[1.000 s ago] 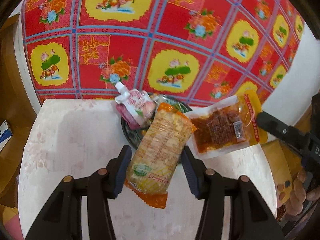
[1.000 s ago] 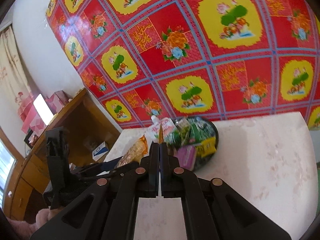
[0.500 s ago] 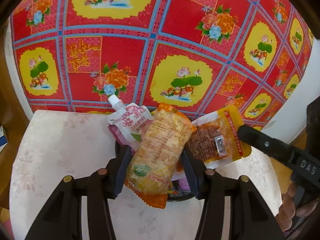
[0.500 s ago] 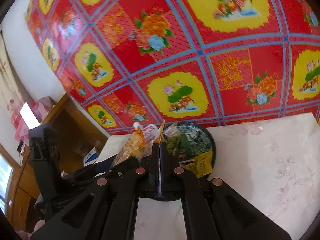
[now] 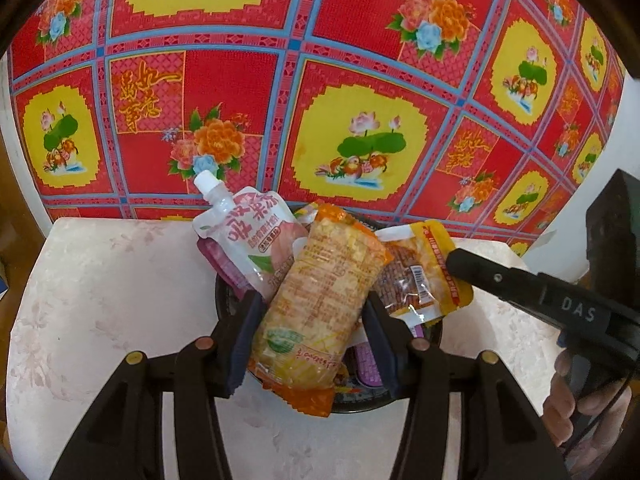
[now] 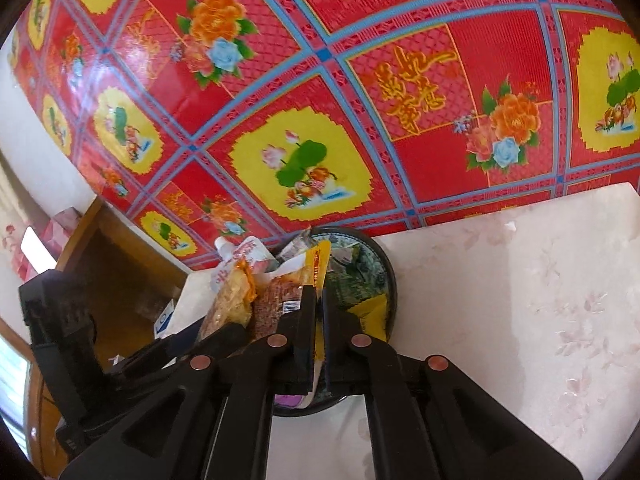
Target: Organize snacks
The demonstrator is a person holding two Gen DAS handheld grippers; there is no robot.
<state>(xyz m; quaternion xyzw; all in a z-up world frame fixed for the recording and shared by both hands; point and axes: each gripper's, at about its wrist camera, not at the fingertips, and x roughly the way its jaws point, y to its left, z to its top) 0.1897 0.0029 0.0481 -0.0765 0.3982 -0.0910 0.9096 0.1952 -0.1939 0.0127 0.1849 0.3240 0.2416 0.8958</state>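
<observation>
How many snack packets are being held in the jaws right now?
2: the long orange packet in the left gripper, and the yellow-edged packet in the right gripper, both above the bowl.
</observation>
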